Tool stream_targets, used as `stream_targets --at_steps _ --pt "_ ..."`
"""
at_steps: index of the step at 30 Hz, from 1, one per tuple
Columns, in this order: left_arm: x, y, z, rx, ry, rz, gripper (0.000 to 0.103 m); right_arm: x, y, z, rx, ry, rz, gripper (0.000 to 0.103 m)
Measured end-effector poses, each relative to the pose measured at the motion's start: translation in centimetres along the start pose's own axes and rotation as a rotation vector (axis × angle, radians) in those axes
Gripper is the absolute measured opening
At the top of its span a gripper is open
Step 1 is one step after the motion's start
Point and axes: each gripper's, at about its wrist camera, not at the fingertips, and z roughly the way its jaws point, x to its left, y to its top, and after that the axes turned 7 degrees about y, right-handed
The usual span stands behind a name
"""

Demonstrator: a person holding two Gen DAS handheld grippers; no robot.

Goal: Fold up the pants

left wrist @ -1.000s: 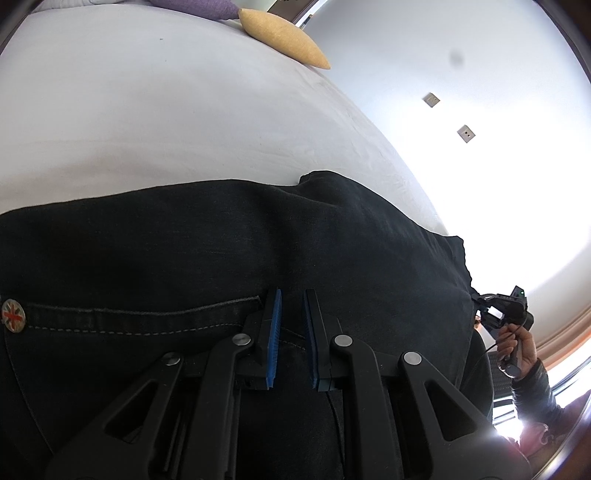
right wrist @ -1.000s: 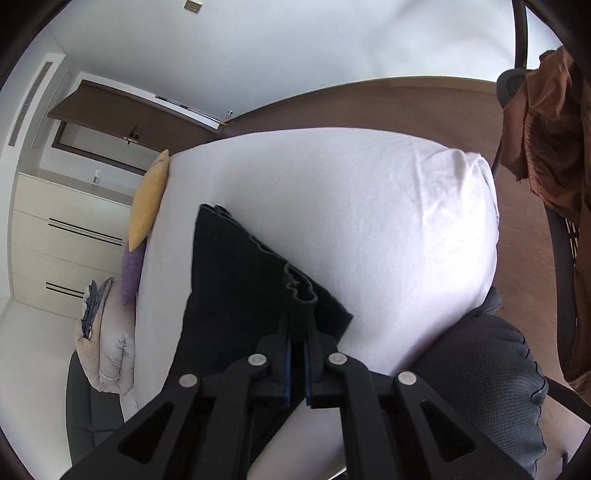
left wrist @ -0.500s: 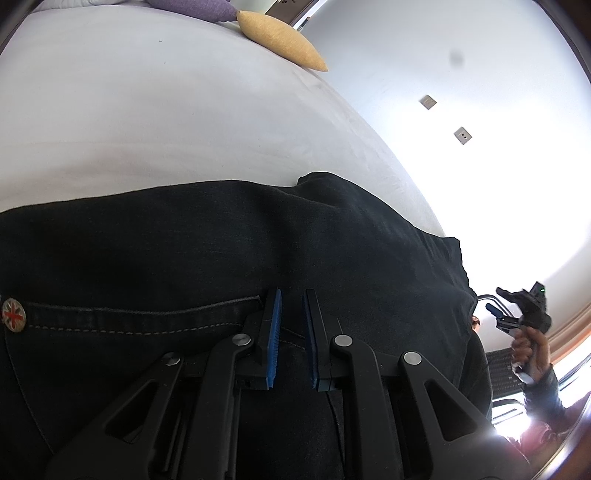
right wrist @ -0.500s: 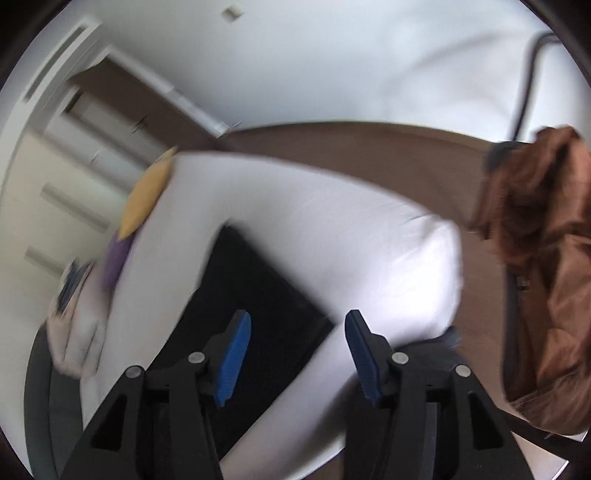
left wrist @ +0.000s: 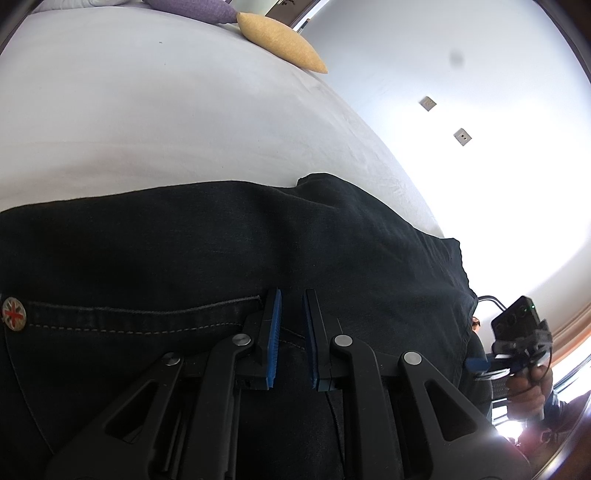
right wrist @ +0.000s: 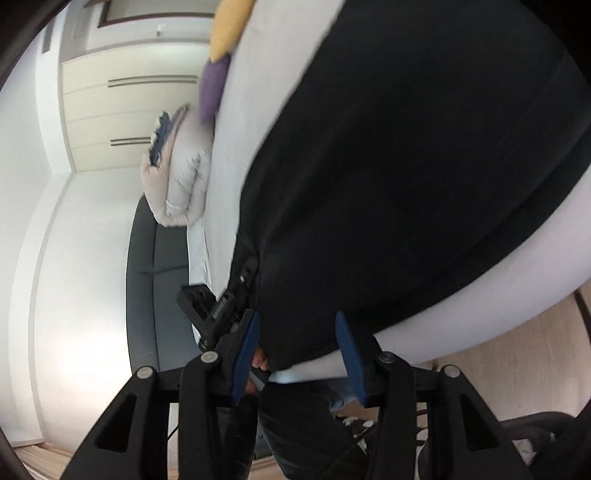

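Right gripper (right wrist: 301,347) now spread, off the pants (right wrist: 406,166); left gripper (left wrist: 291,332) still pinching waistband; fold laid.

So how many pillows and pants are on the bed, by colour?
Yellow oval pillow: 1
Purple pillow: 1
Black denim pants: 1
Total: 3

Pants (left wrist: 229,240) lie on the bed (left wrist: 147,122) (cushions (left wrist: 280,42) behind).
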Motion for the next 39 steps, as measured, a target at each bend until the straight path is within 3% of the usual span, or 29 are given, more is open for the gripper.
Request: stream_targets --at_steps 16,22,23,24,25,27,39 --pt "0.1 0.0 0.0 0.000 -0.001 -0.001 0.014 -1.0 -0.3 1.9 0.083 -0.014 0.051 0.053" --pt "0.1 0.0 0.0 0.000 -0.001 -0.001 0.014 -0.6 0.7 3.4 0.065 0.012 0.036 0.053" --pt "0.1 0.0 0.0 0.000 -0.001 0.000 0.014 -0.6 0.7 3.8 0.068 0.012 0.032 0.052" --pt "0.1 0.0 0.0 0.000 -0.001 0.000 0.014 -0.7 0.7 4.1 0.072 0.006 0.029 0.040" --pt "0.1 0.0 0.0 0.000 -0.001 0.001 0.014 -0.9 0.6 4.3 0.080 -0.008 0.027 0.021" --pt "0.1 0.0 0.0 0.001 -0.002 0.000 0.014 -1.7 0.5 4.5 0.083 -0.023 0.044 0.005" --pt "0.2 0.3 -0.1 0.004 0.001 0.000 0.014 -2.2 -0.4 2.0 0.028 -0.054 -0.026 0.002"
